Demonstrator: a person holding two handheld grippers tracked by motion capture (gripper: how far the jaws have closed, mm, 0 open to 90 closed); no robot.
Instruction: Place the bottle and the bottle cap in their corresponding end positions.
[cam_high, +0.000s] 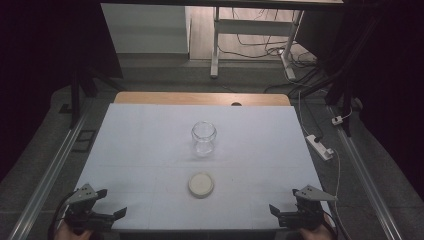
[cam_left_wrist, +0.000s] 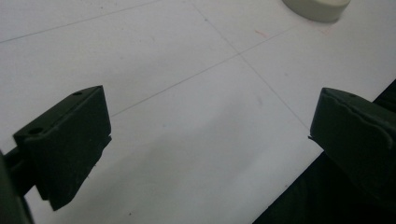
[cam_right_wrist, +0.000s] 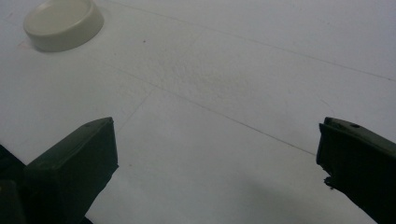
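A clear glass jar (cam_high: 204, 137) stands upright and uncovered at the middle of the white table (cam_high: 150, 130). A round cream lid (cam_high: 201, 184) lies flat on the table nearer me, apart from the jar. My left gripper (cam_high: 112, 203) rests at the near left corner, open with nothing between its jaws; the cream lid (cam_left_wrist: 316, 8) shows at the top edge of its view. At the near right corner my right gripper (cam_high: 284, 201) is open and empty too, and the lid (cam_right_wrist: 64, 23) lies at the upper left of its view.
A wooden strip (cam_high: 202, 98) runs along the table's far edge. Beyond it stand a white desk frame (cam_high: 255, 30) and loose cables on the floor. A power strip (cam_high: 320, 146) lies on the floor to the right. Metal rails (cam_high: 50, 170) flank the table.
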